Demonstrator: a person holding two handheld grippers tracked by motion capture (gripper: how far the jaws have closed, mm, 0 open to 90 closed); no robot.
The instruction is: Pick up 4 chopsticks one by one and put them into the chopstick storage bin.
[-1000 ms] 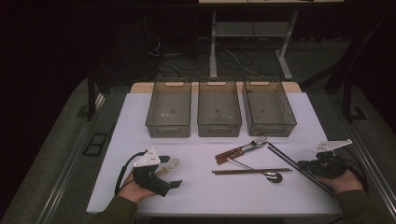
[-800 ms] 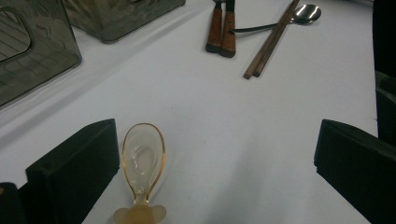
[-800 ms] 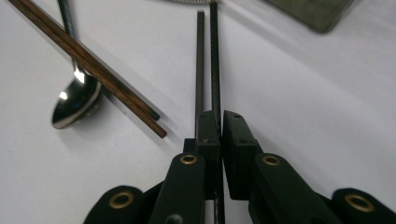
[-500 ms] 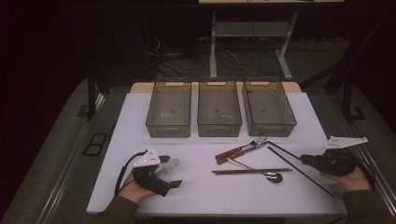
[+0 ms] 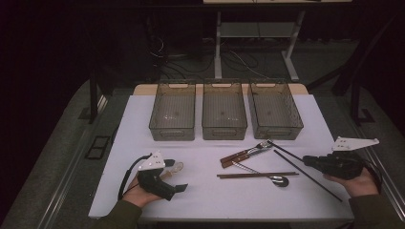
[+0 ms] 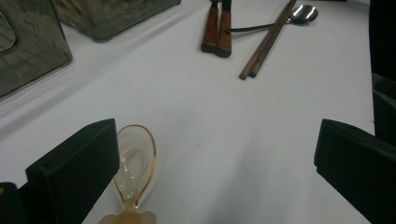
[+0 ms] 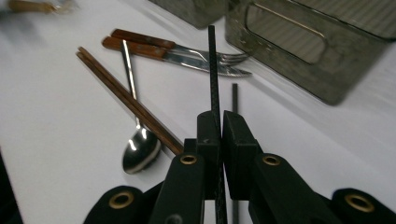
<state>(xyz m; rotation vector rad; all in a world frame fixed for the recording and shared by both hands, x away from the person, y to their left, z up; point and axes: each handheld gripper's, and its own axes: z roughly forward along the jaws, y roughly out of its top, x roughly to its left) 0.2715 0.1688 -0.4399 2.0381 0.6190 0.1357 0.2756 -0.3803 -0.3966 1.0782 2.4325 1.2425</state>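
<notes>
The right tool is clamped on one black chopstick, jaws pressed nearly together about a third of the way along the stick, whose long end projects forward toward the bins. In the high view the right tool sits at the surface's right edge with the stick angled across to the fork tips. A second black chopstick lies on the white surface just beside the held one.

Judgement: the step in hand is lifting this stick clear for sorting. It should be raised level, keeping the far tip off the fork and knife and off the near bin. The grip is narrow, so the stick may pivot; slow wrist motion is advised.

The left tool rests with jaws wide apart, holding nothing; a clear amber spoon lies against its left jaw. Beyond lie the wooden chopsticks and metal spoon, then three empty bins.
</notes>
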